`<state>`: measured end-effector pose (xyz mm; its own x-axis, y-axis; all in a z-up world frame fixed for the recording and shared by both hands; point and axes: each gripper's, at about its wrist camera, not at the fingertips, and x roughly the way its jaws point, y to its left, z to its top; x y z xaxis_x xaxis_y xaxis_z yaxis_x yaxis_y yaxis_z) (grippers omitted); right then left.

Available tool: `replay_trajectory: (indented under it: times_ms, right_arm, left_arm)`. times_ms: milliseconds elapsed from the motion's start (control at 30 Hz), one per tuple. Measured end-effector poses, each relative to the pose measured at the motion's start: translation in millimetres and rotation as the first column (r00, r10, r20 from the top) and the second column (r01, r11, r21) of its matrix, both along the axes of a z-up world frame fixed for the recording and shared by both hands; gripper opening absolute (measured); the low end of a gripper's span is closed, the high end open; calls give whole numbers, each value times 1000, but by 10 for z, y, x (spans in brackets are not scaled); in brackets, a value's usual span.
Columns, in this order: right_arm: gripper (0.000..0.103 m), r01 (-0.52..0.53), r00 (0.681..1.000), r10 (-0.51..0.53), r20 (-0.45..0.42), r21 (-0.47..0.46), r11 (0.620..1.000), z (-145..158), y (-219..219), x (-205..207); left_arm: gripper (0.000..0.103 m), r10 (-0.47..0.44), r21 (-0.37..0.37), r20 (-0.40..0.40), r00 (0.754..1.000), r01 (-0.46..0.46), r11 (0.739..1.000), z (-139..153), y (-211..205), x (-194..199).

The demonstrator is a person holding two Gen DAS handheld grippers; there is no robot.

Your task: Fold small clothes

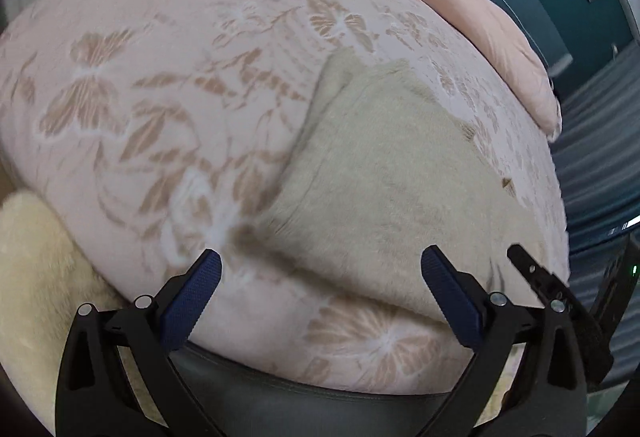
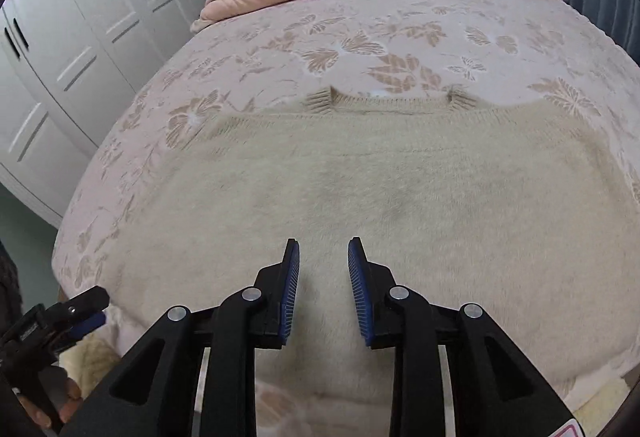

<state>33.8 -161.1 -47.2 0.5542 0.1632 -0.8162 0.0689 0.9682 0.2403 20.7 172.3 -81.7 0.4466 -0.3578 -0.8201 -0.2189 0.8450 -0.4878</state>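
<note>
Now the left gripper (image 1: 320, 257) fingers gape empty, right gripper (image 2: 323, 245) fingers part-open over the cream sweater (image 2: 360, 189).

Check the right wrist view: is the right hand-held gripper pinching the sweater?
No, the right hand-held gripper shows a clear gap between its pads, with the cream sweater lying flat beneath.

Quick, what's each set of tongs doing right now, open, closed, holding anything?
Left tongs: wide open, holding nothing, over the cream sweater.
Right tongs: partly open, nothing between them, above the sweater.
</note>
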Motion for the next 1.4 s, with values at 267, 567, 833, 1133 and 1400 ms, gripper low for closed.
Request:
replay_trajectory:
  times_ms: [267,567,833,1133,1400]
  right_arm:
    - [27,48,995,-45,-93,23,999,-315,38,-72]
    - [27,21,998,-19,-59,34,999,-441,23,-90]
    - [28,80,997,-82,1,200,977,-284,-241,-304]
    - [42,341,935,-354,-14,316,886,-68,-1580,-1207]
    - [67,371,916,-399,-44,472,800,-51,-1896,-1478]
  left_arm:
    - [98,120,-151,-45,992,-125,981,-244,-16,129]
    - [19,83,-116,23,996,-80,990,13,-172,411]
    - [12,-268,-20,373,888,297,955,1442,-1399,238]
    - [23,-585,193,287,759,552,811,988,-2994,-97]
    - [82,-576,379,192,795,481,790,399,-2365,-461]
